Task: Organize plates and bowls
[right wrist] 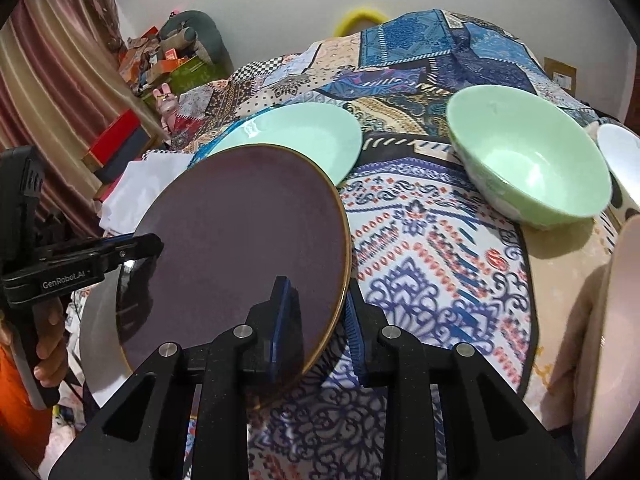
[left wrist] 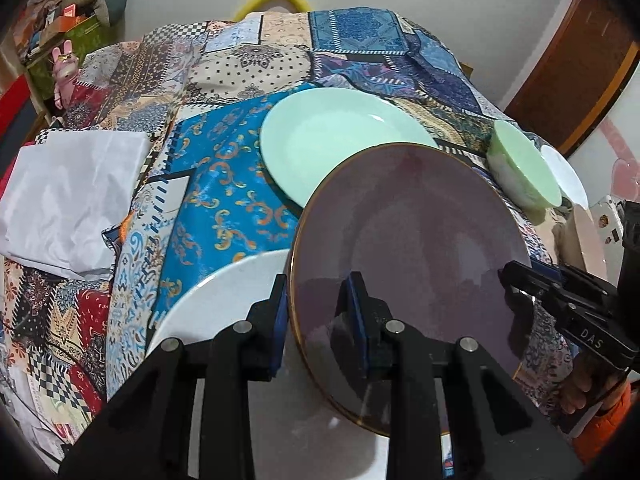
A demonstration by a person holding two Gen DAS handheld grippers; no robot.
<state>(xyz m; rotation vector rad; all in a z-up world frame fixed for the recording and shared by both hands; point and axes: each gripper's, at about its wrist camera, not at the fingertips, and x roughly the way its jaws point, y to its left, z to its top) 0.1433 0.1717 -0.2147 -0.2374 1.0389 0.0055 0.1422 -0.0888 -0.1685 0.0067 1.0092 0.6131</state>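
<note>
Both sides share the load: the left hand-held gripper (left wrist: pixel 318 324) and right hand-held gripper (right wrist: pixel 318 320) each pinch opposite rims of the purple plate (left wrist: pixel 408 240), carrying it tilted above the white plate (left wrist: pixel 224 300), likely for stacking.

The purple plate (left wrist: pixel 408 264) hangs tilted above the counter (right wrist: pixel 432 264), pinched at opposite rims by the left gripper (left wrist: pixel 320 320) and the right gripper (right wrist: pixel 316 312), so it blocks the near middle. Under its left part lies a white plate (left wrist: pixel 224 300). Just behind it the mint plate (right wrist: pixel 296 136) fills the centre. Toward the right edge a green bowl (right wrist: pixel 528 160) stands with a white bowl (right wrist: pixel 620 152) close beside it. Folded white cloth (left wrist: pixel 68 200) takes the left edge. Bare patterned cover lies open between plate and green bowl — and across the far side.
</note>
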